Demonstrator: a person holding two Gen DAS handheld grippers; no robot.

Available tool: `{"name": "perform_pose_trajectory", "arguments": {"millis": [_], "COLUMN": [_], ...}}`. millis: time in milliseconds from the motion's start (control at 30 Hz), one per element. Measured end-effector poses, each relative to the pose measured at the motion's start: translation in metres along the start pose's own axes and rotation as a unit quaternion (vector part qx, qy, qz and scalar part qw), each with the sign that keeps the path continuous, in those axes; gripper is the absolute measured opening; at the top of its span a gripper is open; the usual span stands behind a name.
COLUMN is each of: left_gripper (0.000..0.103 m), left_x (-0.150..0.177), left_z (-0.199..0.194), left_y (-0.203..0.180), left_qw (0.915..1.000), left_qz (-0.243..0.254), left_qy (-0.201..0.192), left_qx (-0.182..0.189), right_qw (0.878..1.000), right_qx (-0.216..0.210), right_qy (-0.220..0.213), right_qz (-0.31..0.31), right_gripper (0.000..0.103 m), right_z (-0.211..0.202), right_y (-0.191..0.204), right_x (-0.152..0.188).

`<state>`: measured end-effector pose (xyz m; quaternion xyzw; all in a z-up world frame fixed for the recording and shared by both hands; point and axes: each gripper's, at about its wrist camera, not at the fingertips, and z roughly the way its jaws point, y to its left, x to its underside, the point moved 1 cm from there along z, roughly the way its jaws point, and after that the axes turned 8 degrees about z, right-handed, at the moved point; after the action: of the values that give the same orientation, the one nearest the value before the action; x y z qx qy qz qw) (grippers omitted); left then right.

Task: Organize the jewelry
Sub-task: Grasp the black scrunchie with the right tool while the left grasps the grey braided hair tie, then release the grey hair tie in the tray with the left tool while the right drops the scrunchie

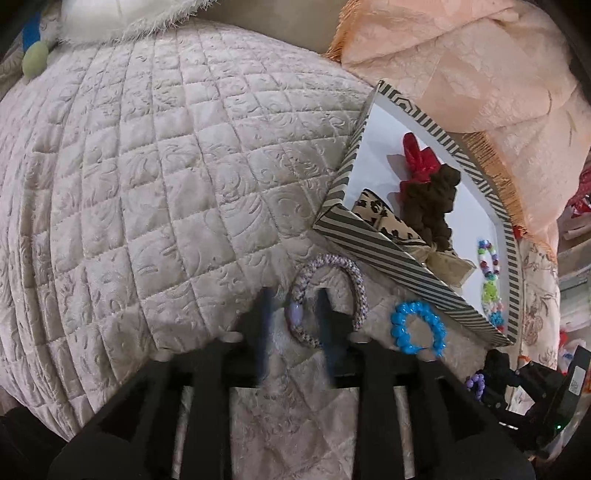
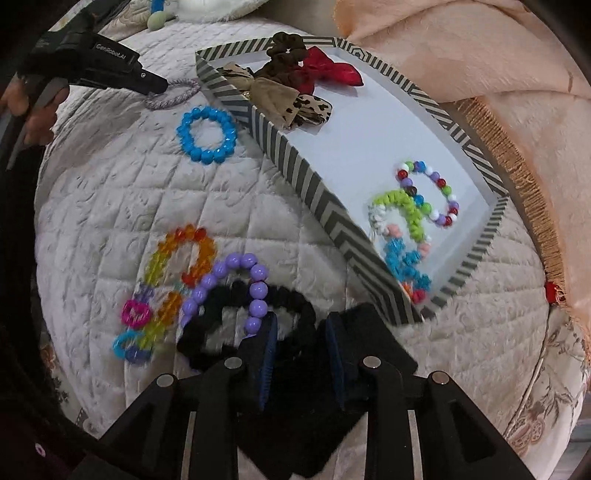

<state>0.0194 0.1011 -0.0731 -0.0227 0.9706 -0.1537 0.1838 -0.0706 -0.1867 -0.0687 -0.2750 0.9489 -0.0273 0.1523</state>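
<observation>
A striped box (image 2: 295,177) (image 1: 373,251) with a white floor lies on a quilted bed. It holds hair bows and scrunchies (image 2: 291,88) at one end and bead bracelets (image 2: 417,210) at the other. My left gripper (image 1: 295,306) is open, its fingers on either side of the rim of a lilac braided bracelet (image 1: 354,280) (image 2: 173,94). A blue bead bracelet (image 1: 419,328) (image 2: 207,134) lies beside it. My right gripper (image 2: 303,332) has its fingers astride a black scrunchie (image 2: 291,299), with a purple bead bracelet (image 2: 236,284) and a rainbow bead bracelet (image 2: 173,273) to its left.
A peach blanket (image 2: 461,55) is bunched behind the box. A white fluffy cushion (image 1: 122,18) and a green toy (image 1: 35,59) lie at the far edge of the quilt (image 1: 147,166). The quilt's front edge drops off below my left gripper.
</observation>
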Motion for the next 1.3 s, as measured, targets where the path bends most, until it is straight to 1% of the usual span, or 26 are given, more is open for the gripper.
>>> {"name": "perform_pose_trajectory", "arguments": {"millis": [33, 100, 133, 167, 200, 300, 400, 467, 533, 600, 800, 900, 1067, 1300], "left_gripper": [0.042, 0.045, 0.045, 0.045, 0.044, 0.010, 0.006, 0.006, 0.006, 0.006, 0.006, 0.006, 0.006, 0.006], "left_x": [-0.002, -0.004, -0.005, -0.005, -0.005, -0.006, -0.006, -0.004, -0.003, -0.002, -0.004, -0.007, -0.015, -0.031], "left_z": [0.003, 0.006, 0.008, 0.010, 0.011, 0.012, 0.008, -0.002, -0.013, -0.025, -0.067, -0.079, -0.094, -0.090], "left_y": [-0.003, -0.008, -0.013, -0.016, -0.017, -0.014, 0.000, 0.002, -0.001, -0.006, -0.026, -0.035, -0.053, -0.091], "left_qw": [1.0000, 0.9999, 0.9997, 0.9994, 0.9992, 0.9992, 1.0000, 0.9998, 0.9996, 0.9991, 0.9963, 0.9951, 0.9933, 0.9896], "left_qz": [0.002, 0.010, 0.017, 0.023, 0.028, 0.029, -0.004, -0.006, 0.004, 0.010, 0.035, 0.042, 0.061, 0.102], "left_qy": [0.001, 0.000, 0.000, -0.001, -0.003, -0.005, -0.005, -0.012, -0.022, -0.031, -0.063, -0.070, -0.081, -0.091], "left_qx": [0.002, -0.008, -0.019, -0.026, -0.027, -0.027, 0.004, 0.014, 0.016, 0.026, 0.048, 0.055, 0.055, 0.043], "right_qw": [1.000, 0.999, 0.998, 0.997, 0.997, 0.995, 0.989, 0.986, 0.981, 0.977, 0.968, 0.966, 0.962, 0.957], "right_qx": [-0.004, -0.023, -0.034, -0.042, -0.042, -0.039, -0.051, -0.053, -0.057, -0.066, -0.069, -0.069, -0.066, -0.060], "right_qy": [-0.002, -0.009, -0.013, -0.019, -0.024, -0.046, -0.084, -0.110, -0.136, -0.155, -0.195, -0.202, -0.210, -0.220], "right_qz": [0.001, 0.027, 0.046, 0.057, 0.063, 0.082, 0.108, 0.116, 0.126, 0.134, 0.140, 0.143, 0.159, 0.181], "right_gripper": [0.025, 0.024, 0.022, 0.014, 0.010, 0.007, 0.007, 0.007, 0.007, 0.007, 0.007, 0.007, 0.007, 0.007], "right_z": [0.003, 0.007, 0.007, 0.006, 0.004, -0.012, -0.042, -0.063, -0.083, -0.100, -0.137, -0.144, -0.150, -0.151], "right_y": [0.000, -0.006, -0.009, -0.009, -0.011, -0.013, -0.018, -0.020, -0.021, -0.024, -0.022, -0.021, -0.027, -0.044], "right_x": [-0.003, -0.008, -0.009, -0.009, -0.008, -0.002, 0.001, 0.000, -0.001, -0.002, -0.007, -0.006, -0.007, -0.016]}}
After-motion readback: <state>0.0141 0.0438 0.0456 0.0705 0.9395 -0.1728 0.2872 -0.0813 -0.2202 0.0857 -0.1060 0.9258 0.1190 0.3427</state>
